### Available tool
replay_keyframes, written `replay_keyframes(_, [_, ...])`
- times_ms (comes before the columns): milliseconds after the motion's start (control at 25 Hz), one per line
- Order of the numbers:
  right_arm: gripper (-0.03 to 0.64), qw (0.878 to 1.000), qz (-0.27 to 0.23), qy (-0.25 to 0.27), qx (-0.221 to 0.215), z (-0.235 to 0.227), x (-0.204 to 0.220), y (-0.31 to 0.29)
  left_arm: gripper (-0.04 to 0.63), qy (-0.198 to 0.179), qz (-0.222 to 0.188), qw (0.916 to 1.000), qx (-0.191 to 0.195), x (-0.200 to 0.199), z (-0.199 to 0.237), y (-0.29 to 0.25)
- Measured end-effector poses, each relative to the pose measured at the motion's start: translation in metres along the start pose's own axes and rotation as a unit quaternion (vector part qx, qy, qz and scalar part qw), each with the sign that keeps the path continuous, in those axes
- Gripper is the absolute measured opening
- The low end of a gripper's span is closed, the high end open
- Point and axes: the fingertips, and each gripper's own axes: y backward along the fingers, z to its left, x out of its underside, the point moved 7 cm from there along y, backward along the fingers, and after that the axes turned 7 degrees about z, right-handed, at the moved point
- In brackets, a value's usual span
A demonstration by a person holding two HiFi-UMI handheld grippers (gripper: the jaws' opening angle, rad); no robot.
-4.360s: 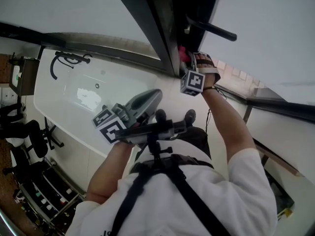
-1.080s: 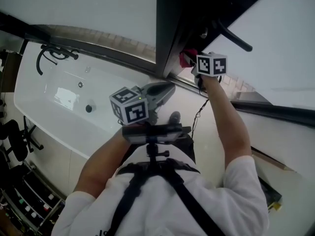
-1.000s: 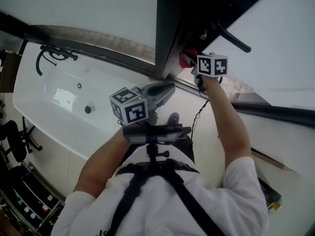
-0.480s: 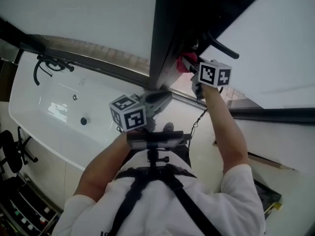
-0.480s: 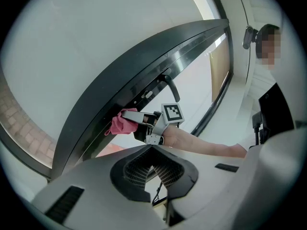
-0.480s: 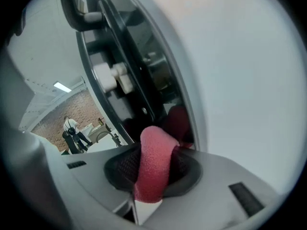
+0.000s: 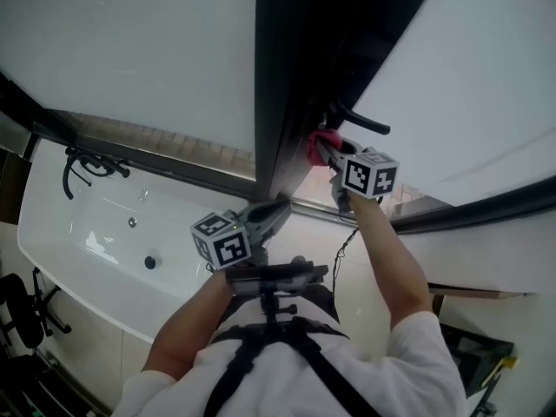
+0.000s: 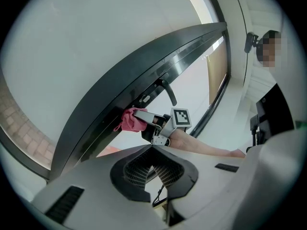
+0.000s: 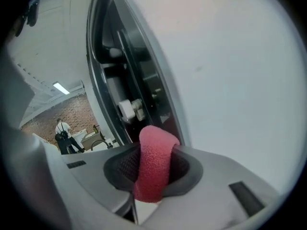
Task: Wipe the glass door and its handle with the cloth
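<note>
My right gripper (image 7: 325, 152) is shut on a pink cloth (image 7: 317, 145) and holds it against the dark door frame (image 7: 282, 102), just below the black lever handle (image 7: 358, 121). In the right gripper view the cloth (image 9: 154, 166) stands folded between the jaws, with frosted glass (image 9: 235, 71) to the right. My left gripper (image 7: 271, 216) hangs lower and left of it, shut with nothing held, apart from the door. The left gripper view shows the cloth (image 8: 129, 120), the handle (image 8: 168, 91) and the right gripper (image 8: 142, 115) ahead of the closed pads.
A white bathtub (image 7: 95, 241) with a black tap (image 7: 87, 165) lies below left. A white latch part (image 9: 127, 108) sits inside the door frame. A person (image 9: 62, 134) stands far off beyond the door. A second glass pane (image 7: 130, 50) fills the upper left.
The right gripper has slid the pink cloth along the door frame, closer to the lever handle. The left gripper stays shut and idle, now lower in the view.
</note>
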Motion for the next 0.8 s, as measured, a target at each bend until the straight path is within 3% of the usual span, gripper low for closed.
replay_keyframes(200, [0.095,0.999,-0.046,0.001,0.007,0.002,0.003,0.032,-0.008,0.0,0.0,1.0,0.005,0.002,-0.002,0.001])
replay_keyframes(360, [0.098,0.996,-0.05,0.076,0.02,0.025,0.0,0.059,-0.008,-0.002,-0.003,0.9999,0.015,-0.003,-0.006,0.002])
replay_keyframes(560, [0.098,0.976,-0.08,0.198,0.035,0.068,-0.028,0.091,-0.008,-0.016,-0.006,0.9993,0.035,-0.014,-0.012,-0.001])
replay_keyframes(800, [0.101,0.953,-0.143,0.264,0.027,0.111,-0.093,0.124,-0.008,-0.033,-0.014,0.9976,0.059,-0.027,-0.022,-0.004])
